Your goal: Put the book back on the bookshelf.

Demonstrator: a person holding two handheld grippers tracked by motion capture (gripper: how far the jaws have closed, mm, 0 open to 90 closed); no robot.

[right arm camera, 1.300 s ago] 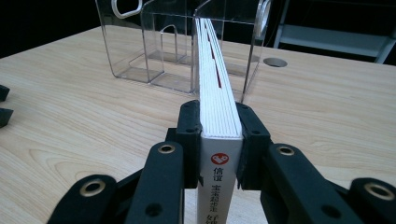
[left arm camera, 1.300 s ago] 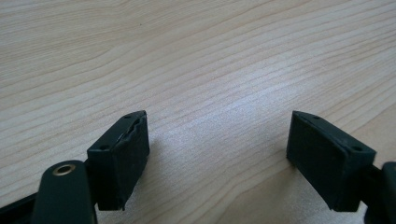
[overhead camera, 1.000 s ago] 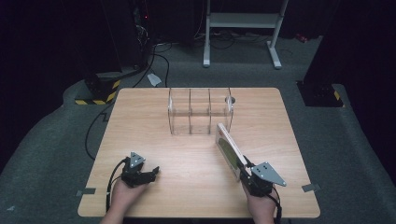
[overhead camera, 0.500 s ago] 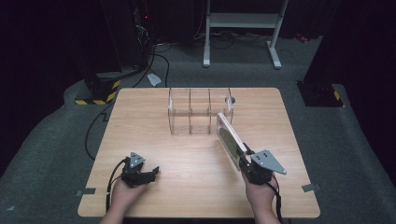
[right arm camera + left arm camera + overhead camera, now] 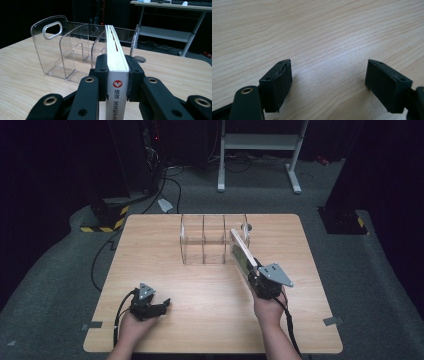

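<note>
**Book clamped in right gripper, at the rack's right end**

Right gripper (image 5: 254, 274) is clamped on a book (image 5: 242, 251): both pads press its covers near the spine, page edge up, seen clearly in the right gripper view (image 5: 117, 75). The book (image 5: 115, 52) is held off the table (image 5: 150, 250) and points away from the person toward the clear acrylic rack (image 5: 212, 239).

Rack stands at the far middle of the table, with upright dividers making open slots. In the right gripper view the rack's handle end (image 5: 52, 30) sits left of the book; the nearest divider (image 5: 98, 42) is just beside the book's left face, contact unclear. A round grommet hole (image 5: 246, 226) lies in the tabletop just behind the rack's right end.

Left gripper (image 5: 159, 306) rests near the table's front left, well apart from the rack, jaws apart, nothing but bare wood between them (image 5: 328, 82).

Off the table: black-yellow hazard-striped block (image 5: 102, 222), cables, white metal stand (image 5: 260, 142) on grey carpet.
</note>
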